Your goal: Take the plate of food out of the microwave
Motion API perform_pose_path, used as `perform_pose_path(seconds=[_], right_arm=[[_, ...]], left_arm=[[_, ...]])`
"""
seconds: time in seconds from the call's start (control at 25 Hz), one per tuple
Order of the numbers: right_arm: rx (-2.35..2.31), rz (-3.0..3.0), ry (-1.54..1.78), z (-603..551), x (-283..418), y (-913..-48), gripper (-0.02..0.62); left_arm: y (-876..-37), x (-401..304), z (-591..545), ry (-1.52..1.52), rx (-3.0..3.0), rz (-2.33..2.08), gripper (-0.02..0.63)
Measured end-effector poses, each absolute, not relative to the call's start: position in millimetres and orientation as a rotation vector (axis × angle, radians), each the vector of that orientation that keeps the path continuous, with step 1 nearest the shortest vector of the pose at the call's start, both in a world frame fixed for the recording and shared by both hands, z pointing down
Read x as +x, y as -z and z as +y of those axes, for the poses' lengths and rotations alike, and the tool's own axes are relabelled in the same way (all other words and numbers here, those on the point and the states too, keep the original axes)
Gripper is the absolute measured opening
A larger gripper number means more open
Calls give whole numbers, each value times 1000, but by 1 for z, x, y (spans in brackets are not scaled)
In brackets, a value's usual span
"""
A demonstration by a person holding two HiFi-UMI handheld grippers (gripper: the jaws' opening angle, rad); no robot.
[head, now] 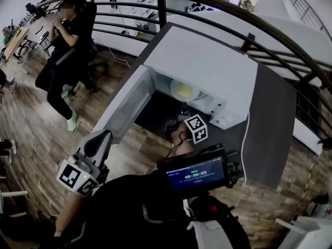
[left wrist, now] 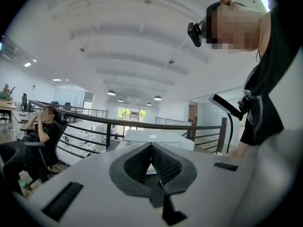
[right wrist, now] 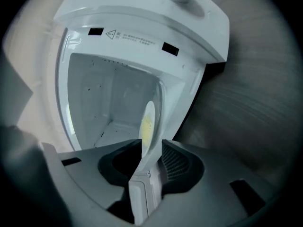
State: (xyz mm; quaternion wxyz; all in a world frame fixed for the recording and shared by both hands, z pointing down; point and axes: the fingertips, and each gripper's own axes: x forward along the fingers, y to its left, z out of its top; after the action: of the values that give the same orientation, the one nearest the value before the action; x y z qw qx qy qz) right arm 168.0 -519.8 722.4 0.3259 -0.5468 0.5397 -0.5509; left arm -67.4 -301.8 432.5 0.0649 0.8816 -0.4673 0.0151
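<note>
The head view looks steeply down from above onto the open microwave on the tabletop. The right gripper view sits close at the microwave's mouth, rolled sideways, facing into the cavity. The left gripper view faces level across the room, sharing the railing and seated person with the head view.

We record the microwave casing as white, smooth and faintly glossy. Its cavity walls look like glossy white enamel and catch reflections. The plate is smooth and white with a sheen; ceramic or plastic, we cannot tell. The counter is dark and matt. The floor shows wood-grain planks with a light sheen. The railing looks like dark painted metal. The right gripper and left gripper have matt grey plastic bodies and black ribbed pads, rubbery in look.
</note>
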Motion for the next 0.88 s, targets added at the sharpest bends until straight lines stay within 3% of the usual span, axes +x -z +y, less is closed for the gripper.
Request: perform_pose_path(seconds=[0.88], right_arm=[[-1352, 1270, 1527, -529, 163, -735, 111]], left_arm=[[-438, -67, -293, -118, 2666, -1456, 3]])
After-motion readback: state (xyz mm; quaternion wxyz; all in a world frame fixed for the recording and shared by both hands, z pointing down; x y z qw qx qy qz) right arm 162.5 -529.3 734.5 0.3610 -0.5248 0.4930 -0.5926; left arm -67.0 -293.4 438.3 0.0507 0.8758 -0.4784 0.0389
